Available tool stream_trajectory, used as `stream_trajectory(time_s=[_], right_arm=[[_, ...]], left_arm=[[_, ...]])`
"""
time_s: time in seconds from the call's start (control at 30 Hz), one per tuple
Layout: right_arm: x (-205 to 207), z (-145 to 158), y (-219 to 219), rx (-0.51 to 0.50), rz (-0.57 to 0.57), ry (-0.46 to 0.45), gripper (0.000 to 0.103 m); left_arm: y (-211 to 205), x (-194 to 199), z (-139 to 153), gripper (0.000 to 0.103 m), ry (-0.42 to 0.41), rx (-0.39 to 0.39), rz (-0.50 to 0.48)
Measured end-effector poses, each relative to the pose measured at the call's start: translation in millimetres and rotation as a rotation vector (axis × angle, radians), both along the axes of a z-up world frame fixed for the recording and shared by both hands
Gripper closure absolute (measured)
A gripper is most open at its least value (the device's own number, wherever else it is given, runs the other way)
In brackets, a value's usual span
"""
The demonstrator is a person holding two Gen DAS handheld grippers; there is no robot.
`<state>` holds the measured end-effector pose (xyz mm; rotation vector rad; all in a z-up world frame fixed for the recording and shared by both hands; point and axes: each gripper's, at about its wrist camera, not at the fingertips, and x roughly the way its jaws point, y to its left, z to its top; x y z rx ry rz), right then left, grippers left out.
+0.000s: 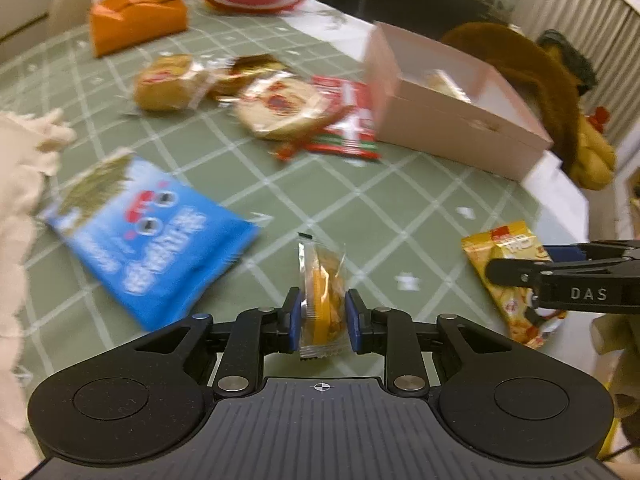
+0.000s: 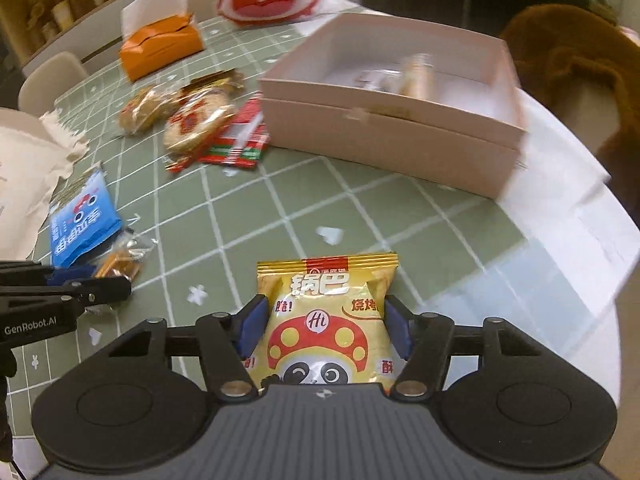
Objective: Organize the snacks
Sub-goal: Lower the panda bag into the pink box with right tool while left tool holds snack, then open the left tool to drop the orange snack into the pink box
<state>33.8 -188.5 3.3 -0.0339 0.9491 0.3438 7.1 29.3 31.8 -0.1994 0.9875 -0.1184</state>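
Left gripper [image 1: 322,316] clamping a small clear-wrapped orange pastry [image 1: 324,300] upright between its blue pads, lifted over the green grid-patterned worktop [image 1: 360,208]. Right gripper [image 2: 325,326] standing partly apart around a yellow foil snack bag with a panda print [image 2: 324,320], blue pads flanking the bag's sides near the worktop's near edge; firm pressing on the foil not clear enough to tell.

Showing only in the left wrist view: the pastry's round shape edge-on, and the yellow bag lying flat beneath the other gripper's black fingers at the right edge. Showing only in the right wrist view: the bag's printed front, and the pale pink open cardboard box [image 2: 392,136] seen from its long side near the worktop's far right edge, with one wrapped item blurred inside.

Lying in both views: a blue snack packet [image 1: 148,244] toward the left edge, a cluster of clear-wrapped round cakes [image 1: 280,108] and a red-and-green striped packet [image 1: 352,124] mid-worktop beside the box, an orange tissue pack [image 1: 136,16] at the far side.
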Motion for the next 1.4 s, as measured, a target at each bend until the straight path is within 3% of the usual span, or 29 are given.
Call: stream_trajectory(time_s=[0.07,0.17,0.23,0.37,0.47,0.57,0.73,0.83,0.9,0.97,1.03,1.13,1.27,1.4], right_arm=[[-3,7,-12,0.018,-0.029,-0.019,0.042],[-4,35,-31,0.057,-0.060,-0.072,0.043],[0,70,-43,0.091,-0.073,-0.135,0.043],[18,160,-62,0.124,-0.097,-0.314,0.044],[41,219,-71,0.123,-0.122,-0.409,0.044],[71,244,-76,0.098,-0.163,-0.437,0.044],[131,220,-77,0.113,-0.200,-0.317,0.043],[177,177,-63,0.124,-0.216,-0.195,0.042],[202,148,-56,0.114,-0.247,-0.117,0.042],[213,132,-53,0.112,-0.264,-0.095,0.041],[213,122,-53,0.131,-0.264,-0.080,0.037],[207,110,-50,0.128,-0.254,-0.070,0.033],[178,99,-48,0.117,-0.211,-0.071,0.033],[138,85,-42,0.121,-0.161,-0.061,0.033]], left_arm=[[-9,2,5,0.076,-0.013,-0.030,-0.023],[-19,11,38,0.076,-0.108,-0.056,-0.070],[-17,26,79,0.076,-0.203,-0.098,-0.098],[-15,67,167,0.076,-0.386,-0.093,-0.125],[-20,109,204,0.076,-0.395,-0.133,-0.165],[-32,150,206,0.076,-0.376,-0.153,-0.190],[-44,205,148,0.074,-0.260,-0.372,-0.226],[-55,236,94,0.075,-0.176,-0.285,-0.184],[-43,242,72,0.075,-0.142,-0.344,-0.138],[-21,241,63,0.075,-0.144,-0.410,-0.104],[2,238,64,0.075,-0.173,-0.387,-0.084],[38,234,66,0.075,-0.211,-0.273,0.004],[77,234,51,0.075,-0.180,-0.215,0.105],[69,237,25,0.075,-0.112,-0.187,0.038]])
